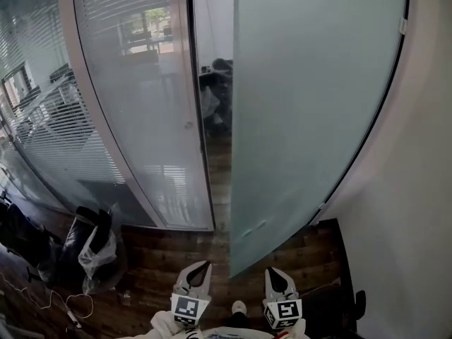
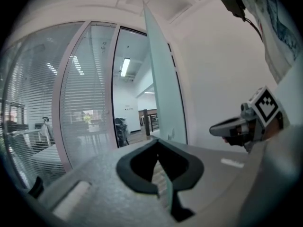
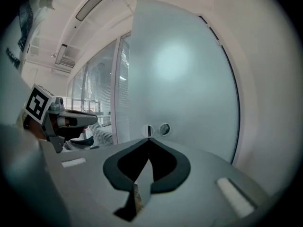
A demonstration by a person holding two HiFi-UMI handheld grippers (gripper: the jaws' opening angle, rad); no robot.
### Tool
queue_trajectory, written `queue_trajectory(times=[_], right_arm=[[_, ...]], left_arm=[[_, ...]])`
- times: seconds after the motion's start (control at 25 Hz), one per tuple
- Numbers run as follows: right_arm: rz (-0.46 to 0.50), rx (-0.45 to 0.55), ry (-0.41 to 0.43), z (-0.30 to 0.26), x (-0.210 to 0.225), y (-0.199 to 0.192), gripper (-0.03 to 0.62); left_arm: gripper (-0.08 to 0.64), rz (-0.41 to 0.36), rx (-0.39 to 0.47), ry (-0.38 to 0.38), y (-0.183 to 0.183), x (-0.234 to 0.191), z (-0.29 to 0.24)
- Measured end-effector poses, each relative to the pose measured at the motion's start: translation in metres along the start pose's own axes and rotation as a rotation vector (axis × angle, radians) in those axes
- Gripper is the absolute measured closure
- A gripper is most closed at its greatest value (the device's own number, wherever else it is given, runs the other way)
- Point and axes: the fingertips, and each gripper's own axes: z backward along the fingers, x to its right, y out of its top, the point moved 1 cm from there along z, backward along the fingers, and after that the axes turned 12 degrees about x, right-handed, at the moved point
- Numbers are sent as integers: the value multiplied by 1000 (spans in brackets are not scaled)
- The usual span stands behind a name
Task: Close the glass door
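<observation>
The frosted glass door [image 1: 311, 104] stands open, swung out toward me, with its free edge [image 1: 233, 154] a little in front of the doorway frame [image 1: 192, 119]. Both grippers are low in the head view, just short of the door's bottom corner. My left gripper [image 1: 203, 265] is to the left of the door's edge, its jaws shut on nothing. My right gripper [image 1: 274, 272] faces the door's face, also shut and empty. In the right gripper view the door [image 3: 184, 79] fills the picture, with a round lock fitting [image 3: 164, 128] just above the jaw tips [image 3: 149, 139]. The left gripper view sees the door edge-on [image 2: 161, 93].
A glass wall with blinds [image 1: 127, 83] runs along the left of the doorway. Dark bags and a white plastic bag [image 1: 95, 249] lie on the wooden floor at the left, with cables [image 1: 70, 306] near them. A white wall [image 1: 424, 189] closes the right side.
</observation>
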Motion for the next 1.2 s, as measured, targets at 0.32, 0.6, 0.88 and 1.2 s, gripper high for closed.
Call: queue_trajectory(times=[0.32,0.6,0.88,1.2], right_arm=[[-26,-20,127,-69,18,-9,582],[2,-10,182,-113,23,-17,344],[14,-25,230,-140,19,-27,339],[17,-41,262,-155,17,-31,341]], left_arm=[[557,-17,-31,114,-5,-21,-31],[557,-17,-46,184,-18,-32,-44],[557,-21,-47,239,-23,-45,-47],[557,-22,-61,260,-19,-51,-53]])
